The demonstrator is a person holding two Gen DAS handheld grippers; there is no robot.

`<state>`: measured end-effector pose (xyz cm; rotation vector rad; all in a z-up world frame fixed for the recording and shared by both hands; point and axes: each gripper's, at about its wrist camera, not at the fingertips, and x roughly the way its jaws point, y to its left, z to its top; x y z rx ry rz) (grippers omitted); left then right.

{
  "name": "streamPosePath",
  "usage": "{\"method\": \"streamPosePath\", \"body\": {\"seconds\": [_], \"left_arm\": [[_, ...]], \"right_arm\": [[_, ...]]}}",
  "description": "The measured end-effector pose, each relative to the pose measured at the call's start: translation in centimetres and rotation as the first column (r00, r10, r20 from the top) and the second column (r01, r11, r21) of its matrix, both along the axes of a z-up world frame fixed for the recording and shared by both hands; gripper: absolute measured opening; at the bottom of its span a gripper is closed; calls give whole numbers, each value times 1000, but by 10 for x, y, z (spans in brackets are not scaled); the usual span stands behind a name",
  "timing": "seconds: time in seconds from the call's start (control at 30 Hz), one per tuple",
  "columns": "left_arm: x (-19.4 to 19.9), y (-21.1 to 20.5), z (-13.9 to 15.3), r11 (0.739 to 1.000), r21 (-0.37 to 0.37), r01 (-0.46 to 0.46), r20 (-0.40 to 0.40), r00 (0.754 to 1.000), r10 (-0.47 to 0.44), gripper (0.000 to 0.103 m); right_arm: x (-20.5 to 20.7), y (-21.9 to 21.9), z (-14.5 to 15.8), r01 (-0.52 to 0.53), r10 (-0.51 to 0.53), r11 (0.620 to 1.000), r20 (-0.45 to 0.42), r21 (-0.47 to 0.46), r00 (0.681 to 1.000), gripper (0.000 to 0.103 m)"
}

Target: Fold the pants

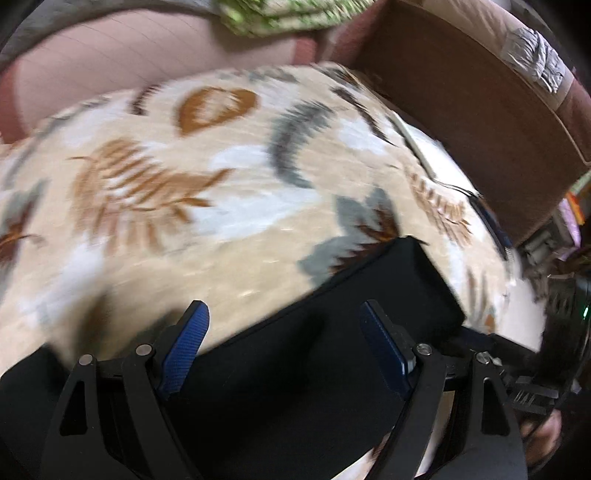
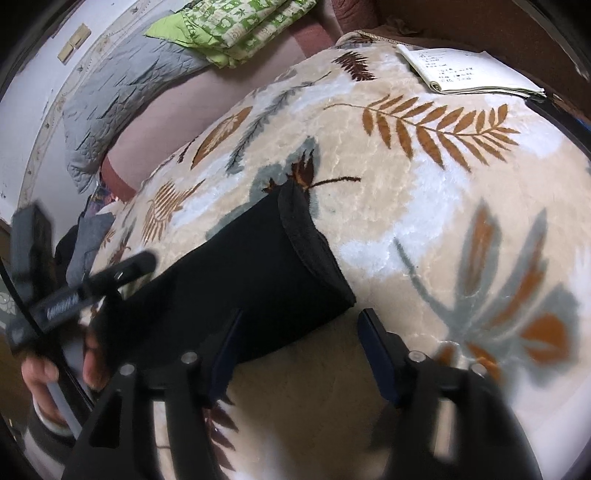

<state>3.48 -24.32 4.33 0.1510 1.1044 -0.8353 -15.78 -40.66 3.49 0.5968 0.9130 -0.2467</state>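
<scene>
I judge the black pants (image 2: 236,280) on the leaf blanket (image 2: 424,192) soft, light and floppy, so with the left gripper (image 1: 284,339) and the right gripper (image 2: 299,354) both standing apart and empty, I would take the thick hem edge.

Left wrist view motion-blurred; pants (image 1: 332,314) cut off at bottom edge behind left gripper (image 1: 284,347); notebook (image 2: 465,70) writing too small to read; hand (image 2: 55,373) blurred

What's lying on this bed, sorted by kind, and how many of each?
Black folded pants: 1
Leaf-patterned blankets: 1
Green patterned bedding bundles: 1
Grey quilts: 1
Paper pads with writing: 1
Total: 5
</scene>
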Motion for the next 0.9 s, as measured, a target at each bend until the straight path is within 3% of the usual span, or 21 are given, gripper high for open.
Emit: {"method": "streamPosePath", "body": {"seconds": [0.13, 0.33, 0.43, 0.6, 0.63, 0.67, 0.73, 0.8, 0.9], "left_arm": [[-6, -39, -4, 992, -5, 124, -8, 992, -124, 84], [-5, -88, -14, 967, -2, 255, -66, 965, -255, 84], [-2, -104, -21, 959, 21, 283, -88, 956, -280, 84], [-2, -126, -28, 954, -16, 299, -94, 950, -299, 84], [-3, -128, -29, 952, -17, 305, -87, 948, -305, 80], [-5, -129, -29, 950, -14, 313, -73, 947, -313, 74], [-10, -131, -28, 947, 6, 322, -17, 947, -322, 46], [-7, -128, -27, 944, -55, 327, -60, 942, -330, 12], [-9, -124, -19, 950, -77, 302, -44, 951, -305, 8]], "right_arm": [[-5, -1, -5, 5, -8, 999, 71, 33, 997, 75], [-5, -5, -11, 25, -38, 996, 153, 83, 987, 76], [-1, -4, -13, 27, -39, 997, 167, 72, 985, 76], [8, -1, -16, 26, -36, 998, 184, 55, 982, 74], [10, 0, -16, 24, -31, 999, 182, 41, 983, 68], [13, 0, -16, 25, -28, 999, 179, 23, 983, 46], [21, -4, -22, 0, -14, 997, 174, 76, 985, 10], [22, -6, -20, -1, -16, 997, 196, 84, 980, 9], [19, 3, -5, -29, 22, 999, 224, 29, 974, 9]]}}
